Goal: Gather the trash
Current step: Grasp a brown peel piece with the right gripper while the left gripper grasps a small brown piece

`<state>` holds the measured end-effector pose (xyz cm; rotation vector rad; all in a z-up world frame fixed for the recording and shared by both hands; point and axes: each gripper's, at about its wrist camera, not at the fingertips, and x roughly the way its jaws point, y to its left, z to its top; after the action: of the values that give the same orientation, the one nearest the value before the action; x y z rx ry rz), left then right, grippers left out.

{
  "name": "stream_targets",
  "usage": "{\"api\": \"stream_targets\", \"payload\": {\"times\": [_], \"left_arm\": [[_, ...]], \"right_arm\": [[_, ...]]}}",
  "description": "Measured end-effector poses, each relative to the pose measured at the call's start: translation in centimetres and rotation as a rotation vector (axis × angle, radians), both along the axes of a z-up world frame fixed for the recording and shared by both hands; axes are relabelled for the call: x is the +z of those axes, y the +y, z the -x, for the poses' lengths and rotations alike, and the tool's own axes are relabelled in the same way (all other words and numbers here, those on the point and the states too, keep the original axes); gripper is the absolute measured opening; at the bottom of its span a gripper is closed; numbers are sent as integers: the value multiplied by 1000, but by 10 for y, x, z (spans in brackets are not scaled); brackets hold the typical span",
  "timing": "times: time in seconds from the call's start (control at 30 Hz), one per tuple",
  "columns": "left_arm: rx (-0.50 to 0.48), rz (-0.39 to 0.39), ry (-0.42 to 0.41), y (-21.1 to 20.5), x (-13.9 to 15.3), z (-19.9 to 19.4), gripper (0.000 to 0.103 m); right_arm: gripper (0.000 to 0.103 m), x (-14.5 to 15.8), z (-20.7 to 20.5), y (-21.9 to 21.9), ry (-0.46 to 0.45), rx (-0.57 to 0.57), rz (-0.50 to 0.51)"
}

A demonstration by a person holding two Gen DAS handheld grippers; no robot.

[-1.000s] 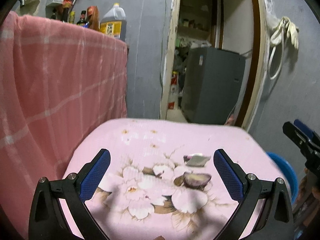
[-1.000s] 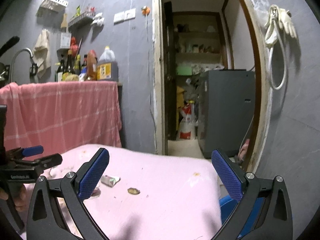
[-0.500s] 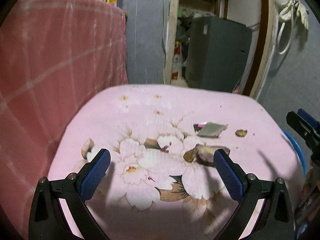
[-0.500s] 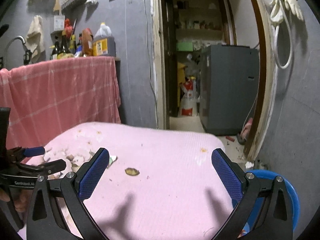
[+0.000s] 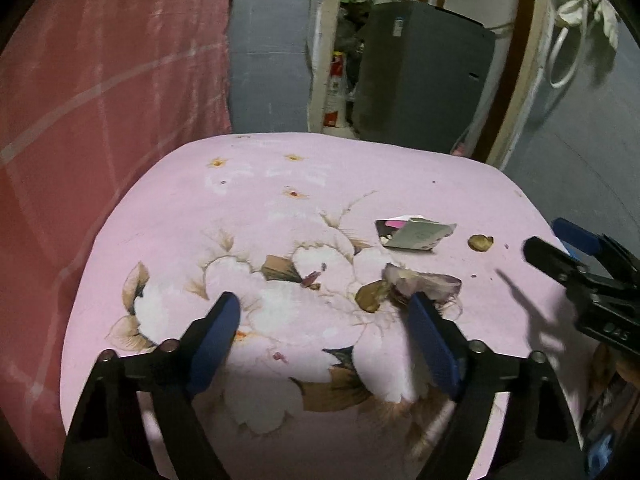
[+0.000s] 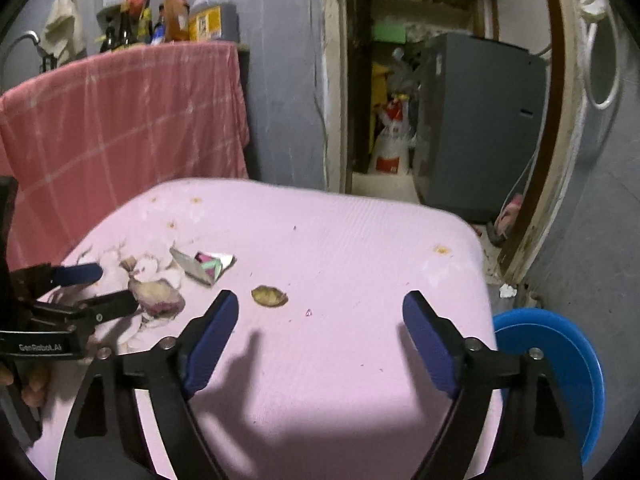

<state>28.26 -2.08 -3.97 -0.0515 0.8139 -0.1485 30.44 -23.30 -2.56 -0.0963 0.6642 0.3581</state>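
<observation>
A pink checked cloth [image 6: 120, 120] hangs over the counter at the far left, with bottles [image 6: 200, 12] standing on top against the grey wall. In front of it is the surface [image 6: 340, 248], covered in pink with a flower print on its left half.

The left gripper [image 5: 324, 320] hangs low over the flowers, its blue fingers [image 5: 218, 332] closing with nothing but cloth between them. The right-hand finger of the pair sits just beside a purplish peel [image 5: 424, 284], at its near edge; whether it touches the peel I cannot tell. From the other side the same gripper [image 6: 100, 284] shows with that peel [image 6: 158, 292] right at its tips.

Just beyond the peel lies a torn wrapper [image 5: 416, 234], flat and grey with a bit of pink showing. To its right, a little apart, is a small brown scrap [image 5: 480, 243].

The right gripper [image 6: 320, 316] is over the plain pink part, pointing down at a slant, fingers [image 6: 428, 340] also closing on empty air. The brown scrap [image 6: 269, 296] lies just ahead of its left finger, not between the two.

Further right, below the surface's edge, a blue bin [image 6: 560, 360] stands on the floor. Behind it is an open doorway with a dark grey cabinet [image 6: 476, 120] inside.
</observation>
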Motion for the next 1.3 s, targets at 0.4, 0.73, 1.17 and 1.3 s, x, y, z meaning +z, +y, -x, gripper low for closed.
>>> {"api": "stream_targets", "payload": {"times": [0.4,0.73,1.17,1.3], "left_arm": [[-107,58,20,-4,-5,-13,39],[-122,64,31,-6,-6,-20,22],[-118,102,32,3,-6,-18,11],[-115,99,26,1,-5,-16,11]], "right_arm": [[50,-15,-34,28,157,119,49],[32,-19,-38,33,196,149,56],[19,-19,-34,34,179,161,53],[19,-17,-30,33,151,151,53]]}}
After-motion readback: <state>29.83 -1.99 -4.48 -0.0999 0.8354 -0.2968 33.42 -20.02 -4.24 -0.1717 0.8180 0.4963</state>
